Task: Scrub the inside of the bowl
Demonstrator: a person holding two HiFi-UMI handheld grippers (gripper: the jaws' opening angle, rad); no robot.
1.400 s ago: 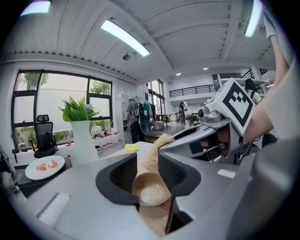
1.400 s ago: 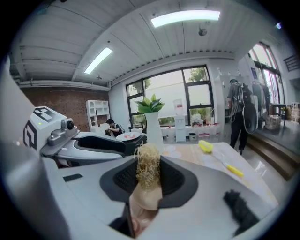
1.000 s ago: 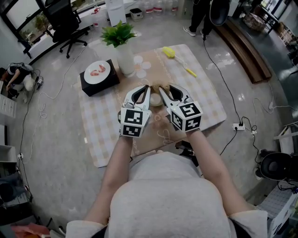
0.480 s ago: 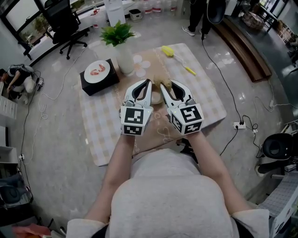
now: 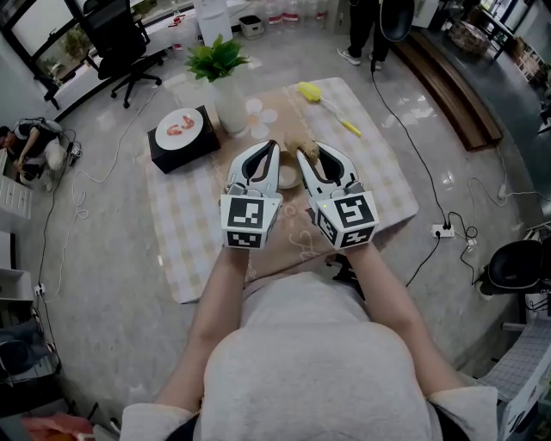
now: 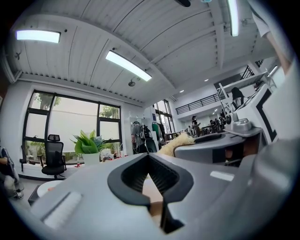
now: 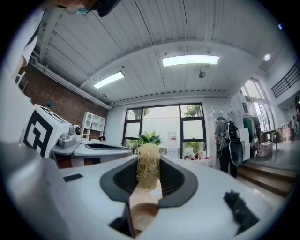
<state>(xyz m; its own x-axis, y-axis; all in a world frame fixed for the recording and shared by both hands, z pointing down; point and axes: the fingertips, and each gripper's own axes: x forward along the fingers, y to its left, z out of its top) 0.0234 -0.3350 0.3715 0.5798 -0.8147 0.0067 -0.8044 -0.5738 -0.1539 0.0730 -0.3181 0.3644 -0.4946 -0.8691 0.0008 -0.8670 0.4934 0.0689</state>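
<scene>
A small white bowl [image 5: 287, 178] sits on the beige runner of the checked tablecloth [image 5: 181, 228], showing in the gap between my two grippers. My right gripper [image 5: 303, 155] is shut on a wooden scrub brush [image 7: 148, 165]; its straw-coloured bristles stick up past the fingertips, and the brush head [image 5: 308, 152] hangs just beyond the bowl. My left gripper [image 5: 273, 148] is shut beside it, left of the bowl. In the left gripper view a tan strip shows in the slit of the left gripper [image 6: 149, 161]; I cannot tell what it is. Both grippers are tilted up, off the table.
A yellow long-handled brush [image 5: 325, 105] lies at the cloth's far right. A potted plant in a white vase [image 5: 220, 73] stands at the back. A black box with a plate [image 5: 182, 134] sits far left. Cables and an office chair [image 5: 120, 39] are on the floor; a person [image 5: 366, 26] stands beyond.
Both grippers have moved a little forward and upward together over the bowl. The brush stays in the right gripper, and the bowl has not visibly shifted.
</scene>
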